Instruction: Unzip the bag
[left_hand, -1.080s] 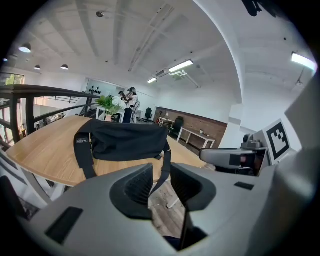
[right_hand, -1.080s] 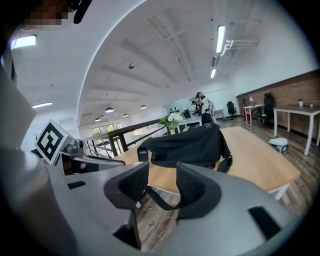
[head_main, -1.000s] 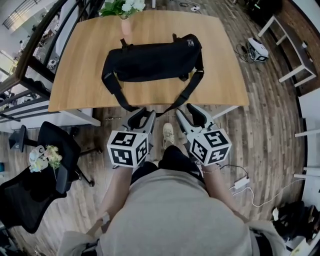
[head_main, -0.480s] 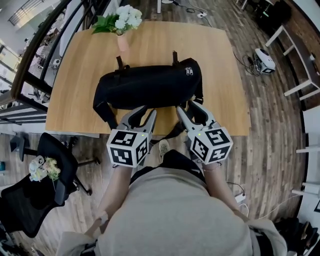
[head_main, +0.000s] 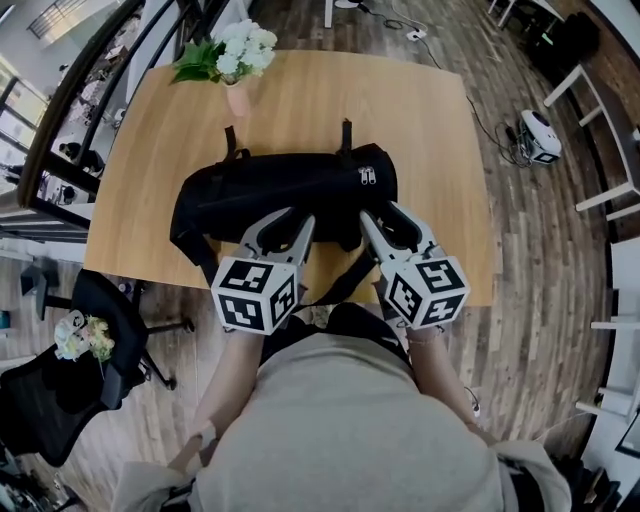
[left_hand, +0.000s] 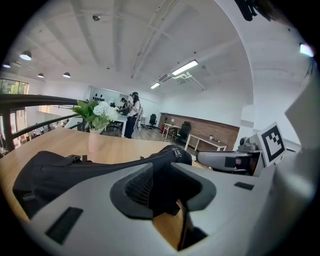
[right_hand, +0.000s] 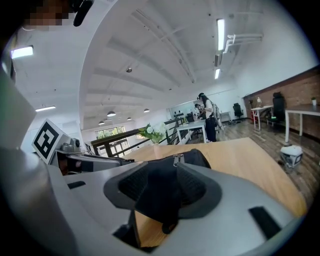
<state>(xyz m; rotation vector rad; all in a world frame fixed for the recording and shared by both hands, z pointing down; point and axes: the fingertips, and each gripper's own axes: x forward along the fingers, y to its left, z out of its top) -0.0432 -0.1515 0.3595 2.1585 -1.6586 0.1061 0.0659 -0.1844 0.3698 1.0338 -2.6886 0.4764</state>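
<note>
left gripper (head_main: 290, 222) and right gripper (head_main: 381, 213) advanced, now at near side of bag (head_main: 270, 185)

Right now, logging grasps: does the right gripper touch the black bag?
Cannot tell: in its own view the right gripper frames the black bag between open jaws; depth unclear.

I count one black bag (head_main: 280, 190) with two metal zipper pulls (head_main: 368, 176), lying on one wooden table (head_main: 430, 110). One vase of white flowers (head_main: 237, 92) stands on the table. I carry two grippers, my left gripper (head_main: 285, 222) and my right gripper (head_main: 385, 215).
</note>
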